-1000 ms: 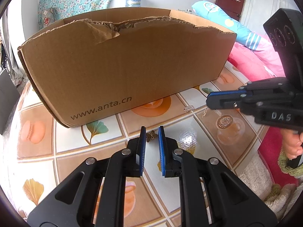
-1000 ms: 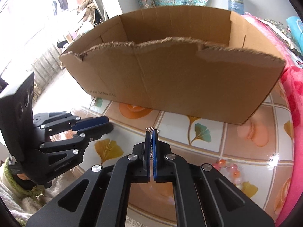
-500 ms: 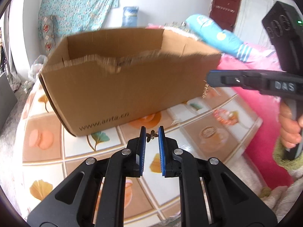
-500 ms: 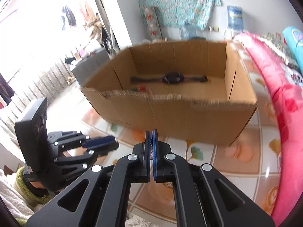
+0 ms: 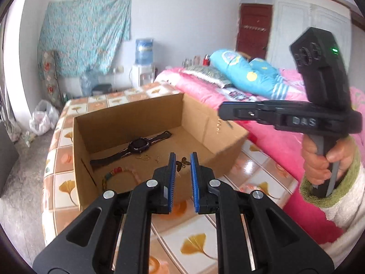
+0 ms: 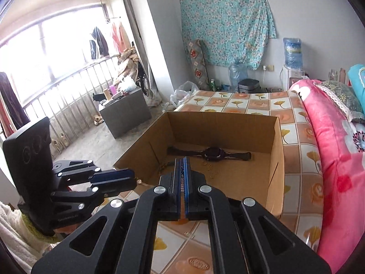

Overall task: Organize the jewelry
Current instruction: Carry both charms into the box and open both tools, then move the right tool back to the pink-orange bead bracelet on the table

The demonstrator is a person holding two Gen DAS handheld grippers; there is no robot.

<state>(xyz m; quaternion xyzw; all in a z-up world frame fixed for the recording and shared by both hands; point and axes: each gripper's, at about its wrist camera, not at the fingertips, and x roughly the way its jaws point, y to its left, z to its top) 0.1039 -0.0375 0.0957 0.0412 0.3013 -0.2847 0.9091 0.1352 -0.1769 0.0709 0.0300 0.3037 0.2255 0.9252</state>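
Observation:
An open cardboard box (image 5: 205, 123) (image 6: 277, 150) stands on the tiled table. Inside lie a black watch (image 5: 139, 145) (image 6: 214, 153), a bead bracelet (image 5: 114, 173) and small gold earrings (image 5: 146, 157). My left gripper (image 5: 182, 163) is shut on a small bronze butterfly piece (image 5: 182, 162), held above the box's near wall. My right gripper (image 6: 181, 171) is shut on a small silver spring-like clip (image 6: 181, 178), over the box's near edge; in the left wrist view the clip (image 5: 217, 126) hangs from its tip.
A pink blanket (image 6: 330, 150) and blue pillow (image 5: 246, 75) lie on the bed to the right. A small silver piece (image 6: 189, 234) lies on the table (image 6: 251, 102) in front of the box. A grey cabinet (image 6: 125, 111) stands at the left.
Both grippers have risen from table level to above the box rim, each carrying its piece. The box interior with the watch has come into view.

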